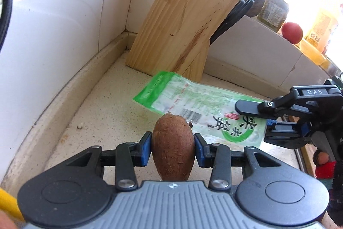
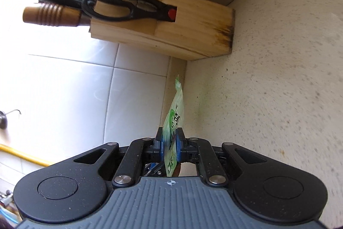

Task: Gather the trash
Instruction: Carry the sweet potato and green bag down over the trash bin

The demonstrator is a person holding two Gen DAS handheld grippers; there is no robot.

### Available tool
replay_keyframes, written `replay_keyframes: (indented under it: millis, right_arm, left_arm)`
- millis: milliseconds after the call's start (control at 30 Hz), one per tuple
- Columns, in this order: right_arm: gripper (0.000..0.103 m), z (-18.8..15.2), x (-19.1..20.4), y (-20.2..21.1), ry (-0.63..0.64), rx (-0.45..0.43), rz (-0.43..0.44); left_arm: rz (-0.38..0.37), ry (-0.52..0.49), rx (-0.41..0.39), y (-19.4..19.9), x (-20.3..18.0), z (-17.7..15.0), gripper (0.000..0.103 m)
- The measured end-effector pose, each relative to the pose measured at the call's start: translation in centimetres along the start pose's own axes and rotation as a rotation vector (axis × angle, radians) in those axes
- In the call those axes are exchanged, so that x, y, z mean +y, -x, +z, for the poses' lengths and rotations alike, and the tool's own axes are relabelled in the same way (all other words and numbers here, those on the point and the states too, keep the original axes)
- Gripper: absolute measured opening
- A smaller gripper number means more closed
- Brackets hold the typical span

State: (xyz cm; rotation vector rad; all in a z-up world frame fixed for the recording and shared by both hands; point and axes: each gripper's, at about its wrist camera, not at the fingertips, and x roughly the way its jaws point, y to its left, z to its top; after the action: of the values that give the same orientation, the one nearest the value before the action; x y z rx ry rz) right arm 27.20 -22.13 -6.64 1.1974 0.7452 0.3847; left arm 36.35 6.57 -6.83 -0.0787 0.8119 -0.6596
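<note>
While my left gripper (image 1: 173, 148) clamps a brown fuzzy oval tuber (image 1: 173, 147) above the speckled counter (image 1: 103, 104), the left wrist view shows the green plastic wrapper (image 1: 193, 108) beyond it. From the right wrist, my right gripper (image 2: 170, 144) pinches that wrapper's (image 2: 174, 113) edge, near the wooden knife block (image 2: 163, 35).

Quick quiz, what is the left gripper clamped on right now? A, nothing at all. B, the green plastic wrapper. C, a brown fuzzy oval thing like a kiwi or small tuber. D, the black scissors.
C: in the left wrist view the left gripper has its blue pads pressed on both sides of the brown oval object, while the green wrapper is pinched by the right gripper.
</note>
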Motion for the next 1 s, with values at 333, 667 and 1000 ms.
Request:
replay_keyframes:
  millis: [333, 667, 1000]
  right_arm:
    - [0.014, -2.4, 3.0, 4.7, 0.035, -0.065, 0.052]
    - [0.014, -6.2, 6.5, 7.6, 0.112, -0.046, 0.131]
    - [0.014, -8.8, 8.2, 9.6, 0.149, 0.036, 0.219]
  left_arm:
    - [-0.025, -0.012, -0.048, 3.2, -1.5, -0.2, 0.037]
    - [0.04, -0.039, -0.133, 9.8, -5.0, -2.0, 0.037]
    - [0.128, -0.005, -0.182, 15.0, -7.9, -5.1, 0.037]
